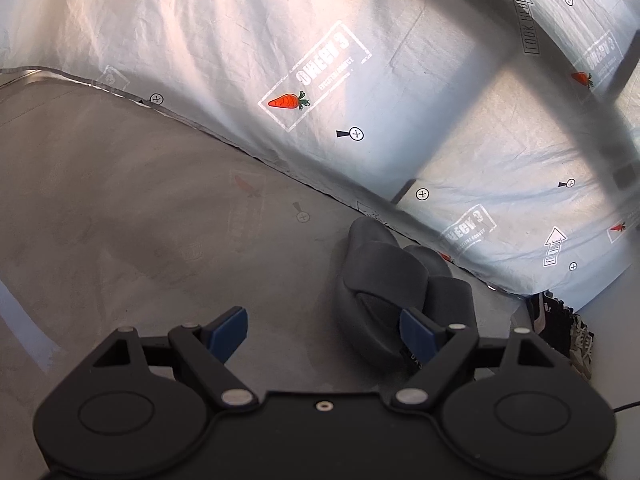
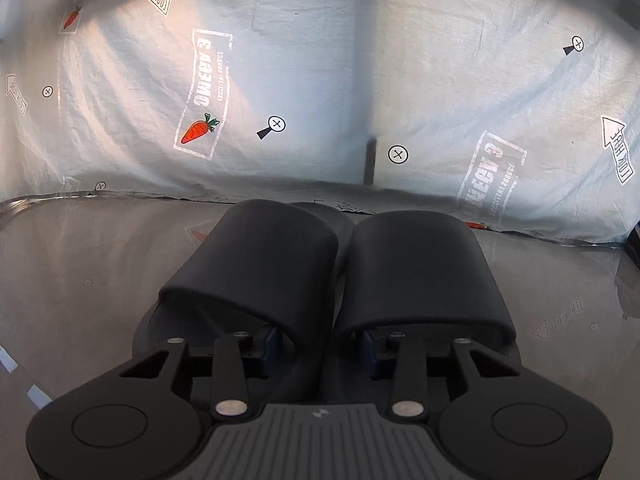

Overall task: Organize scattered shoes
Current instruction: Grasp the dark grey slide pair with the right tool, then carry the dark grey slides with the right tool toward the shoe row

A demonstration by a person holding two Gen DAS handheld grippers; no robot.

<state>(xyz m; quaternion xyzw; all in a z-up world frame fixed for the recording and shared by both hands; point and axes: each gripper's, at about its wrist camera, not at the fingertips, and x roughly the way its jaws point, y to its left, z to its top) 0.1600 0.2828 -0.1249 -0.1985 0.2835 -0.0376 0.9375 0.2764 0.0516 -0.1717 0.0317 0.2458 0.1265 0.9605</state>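
Note:
Two dark grey slide slippers stand side by side on the grey floor, toes toward a printed sheet. In the right wrist view the left slipper (image 2: 256,256) and the right slipper (image 2: 420,268) fill the middle. My right gripper (image 2: 320,344) has one blue pad tucked under each strap and pinches the slippers' adjoining inner sides together. In the left wrist view the same pair (image 1: 380,280) lies just ahead and to the right. My left gripper (image 1: 322,334) is open, with only bare floor between its fingers. Its right fingertip (image 1: 416,336) overlaps the nearer slipper's heel.
A pale sheet (image 1: 288,60) printed with carrots and arrows hangs along the back and meets the floor just behind the slippers. Other shoes, dark and beige sneakers (image 1: 560,328), lie at the far right by the sheet's edge. Grey floor (image 1: 140,220) stretches to the left.

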